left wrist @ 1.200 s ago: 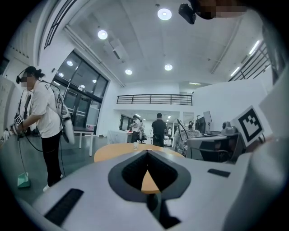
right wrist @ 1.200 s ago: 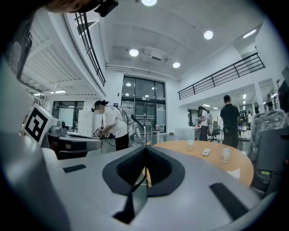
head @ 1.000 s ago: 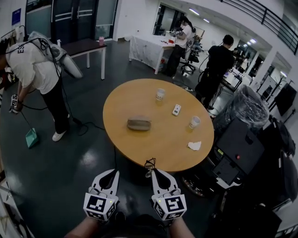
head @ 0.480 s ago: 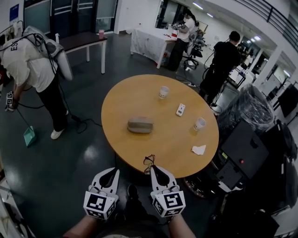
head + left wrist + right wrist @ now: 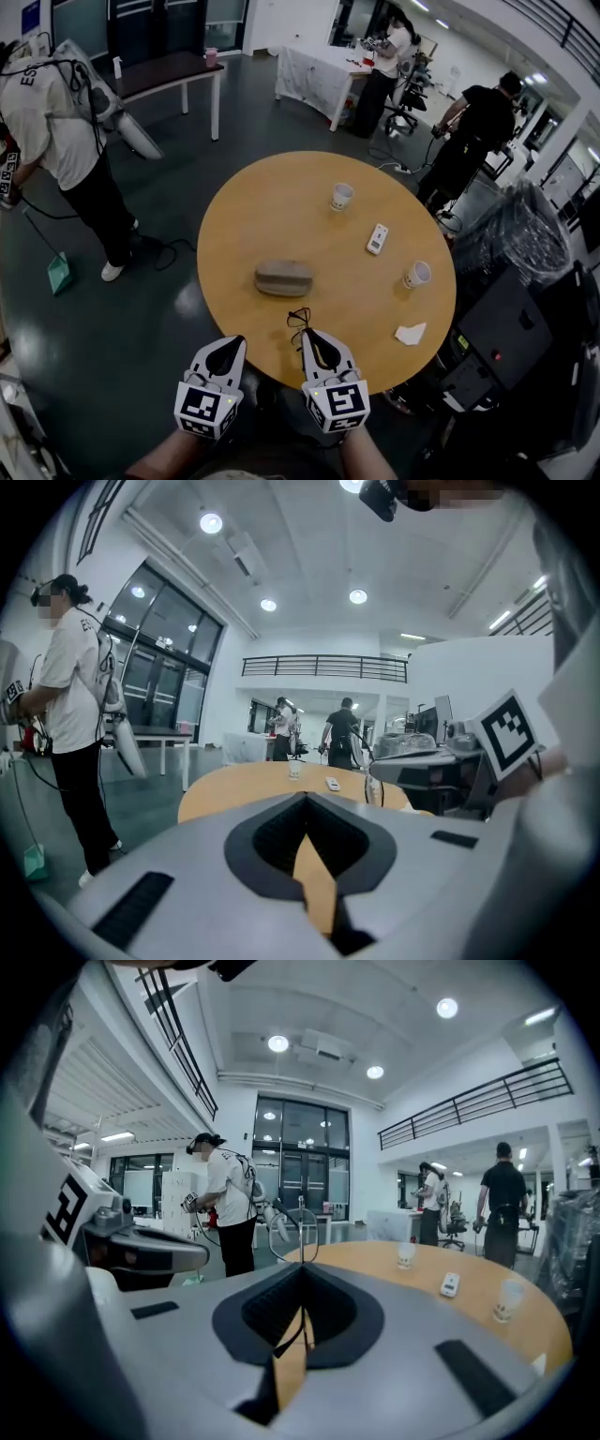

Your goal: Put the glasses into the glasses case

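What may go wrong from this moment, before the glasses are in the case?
The right hand-held gripper pinches the glasses only by a thin part at its tips, so they may twist or slip out. The glasses case looks closed, and it might slide on the table when pushed open.

The round worktop (image 5: 281, 211) is orange-tan. At its centre the case (image 5: 284, 277) is grey-brown. The glasses (image 5: 299, 319) at 6 o'clock have thin black frames. The cups (image 5: 342, 196), remote (image 5: 377, 239) and tissue (image 5: 410, 333), from 1 to 4 o'clock, are white. The left tongs (image 5: 228, 345) and right tongs (image 5: 313, 337) are pale grey with black pads, and their cubes (image 5: 206, 408) carry black-and-white square markers.
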`<control>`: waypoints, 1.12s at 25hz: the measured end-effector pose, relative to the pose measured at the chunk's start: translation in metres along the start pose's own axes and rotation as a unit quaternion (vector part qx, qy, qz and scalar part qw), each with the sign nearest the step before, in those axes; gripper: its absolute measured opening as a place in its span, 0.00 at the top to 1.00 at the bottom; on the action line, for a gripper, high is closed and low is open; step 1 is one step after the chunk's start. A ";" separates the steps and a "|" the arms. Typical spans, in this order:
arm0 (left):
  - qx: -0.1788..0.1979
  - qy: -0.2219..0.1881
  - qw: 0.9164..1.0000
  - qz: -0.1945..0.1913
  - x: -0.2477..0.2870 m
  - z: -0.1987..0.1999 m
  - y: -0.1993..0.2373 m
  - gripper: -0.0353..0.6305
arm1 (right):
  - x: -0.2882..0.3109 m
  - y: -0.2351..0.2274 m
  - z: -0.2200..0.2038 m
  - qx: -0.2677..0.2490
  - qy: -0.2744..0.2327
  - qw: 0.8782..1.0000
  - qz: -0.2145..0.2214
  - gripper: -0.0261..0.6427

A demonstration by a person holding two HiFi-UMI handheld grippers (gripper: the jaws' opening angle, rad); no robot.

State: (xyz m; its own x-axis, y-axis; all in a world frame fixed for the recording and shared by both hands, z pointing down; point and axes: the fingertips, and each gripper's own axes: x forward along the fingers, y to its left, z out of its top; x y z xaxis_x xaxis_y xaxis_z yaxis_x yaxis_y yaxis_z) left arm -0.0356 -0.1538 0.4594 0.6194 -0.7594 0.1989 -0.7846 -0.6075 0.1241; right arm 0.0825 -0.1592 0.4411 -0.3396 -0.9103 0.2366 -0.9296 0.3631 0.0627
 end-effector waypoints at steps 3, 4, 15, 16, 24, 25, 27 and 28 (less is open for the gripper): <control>0.002 0.010 1.000 -0.005 0.031 -0.002 0.003 0.94 | 0.020 -0.017 -0.006 -0.018 0.016 1.000 0.008 0.98; 0.001 0.015 1.000 -0.007 0.041 -0.005 0.004 0.94 | 0.027 -0.022 -0.009 -0.028 0.024 0.999 0.012 0.98; 0.008 0.089 0.996 0.008 0.126 -0.045 0.023 0.94 | 0.090 -0.048 -0.082 -0.196 0.170 0.961 0.096 0.98; 0.009 0.095 0.995 0.010 0.132 -0.049 0.025 0.94 | 0.095 -0.050 -0.086 -0.206 0.180 0.957 0.101 0.98; 0.016 0.135 0.990 0.032 0.174 -0.075 0.043 0.94 | 0.131 -0.064 -0.119 -0.291 0.285 0.903 0.138 0.98; 0.016 0.139 0.990 0.034 0.178 -0.078 0.045 0.94 | 0.134 -0.065 -0.123 -0.296 0.297 0.896 0.143 0.98; 0.014 0.147 0.988 0.037 0.184 -0.081 0.048 0.94 | 0.140 -0.066 -0.127 -0.305 0.316 0.885 0.154 0.98; 0.013 0.151 0.988 0.037 0.187 -0.084 0.050 0.94 | 0.143 -0.065 -0.129 -0.308 0.322 0.881 0.158 0.98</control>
State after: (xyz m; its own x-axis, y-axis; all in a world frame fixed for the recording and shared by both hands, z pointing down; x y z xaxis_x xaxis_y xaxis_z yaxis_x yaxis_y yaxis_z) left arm 0.0389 -0.3065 0.5839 0.5215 -0.6995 0.4886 -0.8237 -0.5621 0.0745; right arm 0.1132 -0.2872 0.5954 -0.2320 -0.5142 0.8257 -0.4812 0.7983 0.3620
